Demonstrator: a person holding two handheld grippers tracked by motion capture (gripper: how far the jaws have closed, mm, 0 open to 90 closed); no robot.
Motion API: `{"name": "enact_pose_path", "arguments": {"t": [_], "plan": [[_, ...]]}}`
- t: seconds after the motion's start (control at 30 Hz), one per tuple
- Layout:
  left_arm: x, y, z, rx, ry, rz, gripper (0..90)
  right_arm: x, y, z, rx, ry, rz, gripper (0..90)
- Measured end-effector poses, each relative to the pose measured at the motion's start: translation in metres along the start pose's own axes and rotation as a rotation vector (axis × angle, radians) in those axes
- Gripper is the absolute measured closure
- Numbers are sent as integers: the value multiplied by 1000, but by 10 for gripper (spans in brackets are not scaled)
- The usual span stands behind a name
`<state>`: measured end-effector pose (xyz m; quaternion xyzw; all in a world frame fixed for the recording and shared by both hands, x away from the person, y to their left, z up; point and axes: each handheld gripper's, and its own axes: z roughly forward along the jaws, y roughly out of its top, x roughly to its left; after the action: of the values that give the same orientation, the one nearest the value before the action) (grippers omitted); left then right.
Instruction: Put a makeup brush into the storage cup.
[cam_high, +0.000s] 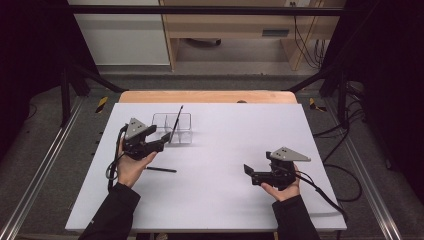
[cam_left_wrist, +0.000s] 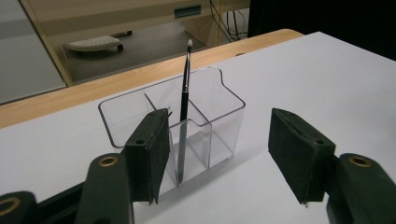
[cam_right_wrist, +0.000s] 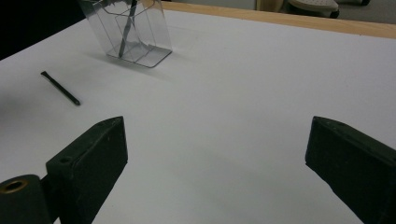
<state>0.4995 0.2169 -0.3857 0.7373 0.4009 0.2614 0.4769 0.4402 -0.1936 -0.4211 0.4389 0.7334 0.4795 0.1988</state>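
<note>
While my left gripper (cam_high: 161, 142) sits left of centre in the high view, jaws apart and empty, right at the clear organizer (cam_left_wrist: 173, 126), one brush (cam_left_wrist: 185, 100) stands leaning in its middle compartment. Second brush (cam_high: 161, 170) lies flat on the white table (cam_high: 220, 200), lower left of centre, just below the left hand (cam_high: 131, 167). I judge it light, stiff, thin and prone to rolling; I'd pinch mid-handle, jaws across it. Organizer looks light and tippable, so I'd avoid nudging its walls. Right gripper (cam_high: 248, 170), lower right, also apart and empty, well clear. Nothing blocks the lying brush.
</note>
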Motion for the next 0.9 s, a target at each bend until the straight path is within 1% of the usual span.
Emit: {"name": "enact_pose_path", "arguments": {"t": [0.13, 0.2, 0.27, 0.33, 0.4, 0.53, 0.63, 0.9], "plan": [[-2, -4, -8, -3, -9, -2, 338, 0, 1, 1, 0, 4, -2, 62], [-4, -7, -11, -5, -4, 9, 319, 1, 2, 1, 0, 3, -5, 63], [-6, -10, -15, -8, -10, 10, 298, 1, 2, 1, 0, 4, -4, 63], [-7, -12, -19, -3, -7, 17, 278, 2, 4, 1, -2, 5, -3, 64], [-8, -16, -23, -8, -11, 10, 266, 3, 5, 2, -3, 6, -8, 64], [-10, -22, -29, 7, -6, 12, 233, 5, 7, 2, -1, 12, -14, 65], [-9, -29, -34, 10, -8, -2, 217, 5, 8, 2, -3, 13, -18, 65], [-6, -45, -42, 37, 3, -11, 180, 5, 9, 0, -6, 13, -18, 64]]}}
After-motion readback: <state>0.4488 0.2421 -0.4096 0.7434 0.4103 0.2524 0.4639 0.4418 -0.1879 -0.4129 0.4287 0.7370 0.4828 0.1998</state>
